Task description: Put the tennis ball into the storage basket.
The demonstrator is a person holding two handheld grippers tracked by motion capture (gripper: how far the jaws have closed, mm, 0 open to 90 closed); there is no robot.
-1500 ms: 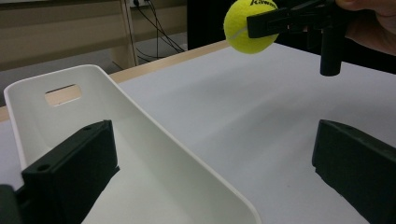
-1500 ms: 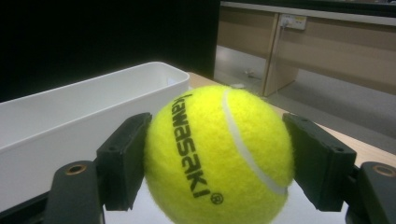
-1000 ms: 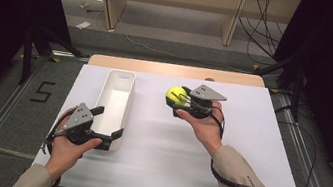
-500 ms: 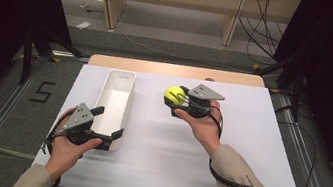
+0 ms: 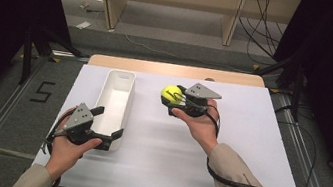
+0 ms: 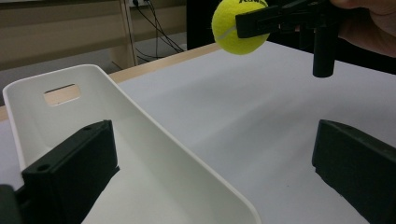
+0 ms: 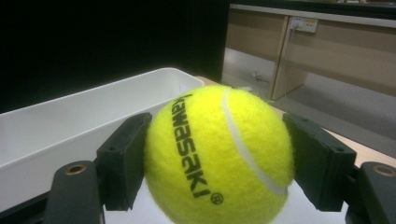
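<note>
**Tennis ball held above the table, beside the white tray**

Where the right gripper view faces the tennis ball (image 7: 219, 156), the word "Kawasaki" with a registered mark is read in black on the yellow felt, running slantwise beside a curved white seam. In the left gripper view only the tops of a few black letters are seen at the frame's upper edge, too cropped to be read with certainty.

The ball is clamped between the two black jaws of the right gripper (image 5: 177, 98), one jaw pressed to each side of it, and is carried clear of the white table (image 5: 256, 153), towards its far edge and near the middle of its width. The white tray (image 5: 115, 100) is seen just to the left of the ball, apart from it. The tray's long axis is laid from the near edge towards the far edge, parallel to the table's left edge; a handle slot is cut in its far end wall.

The left gripper (image 5: 107, 127) is held with its jaws spread wide, astride the tray's near right corner, with nothing gripped.
</note>
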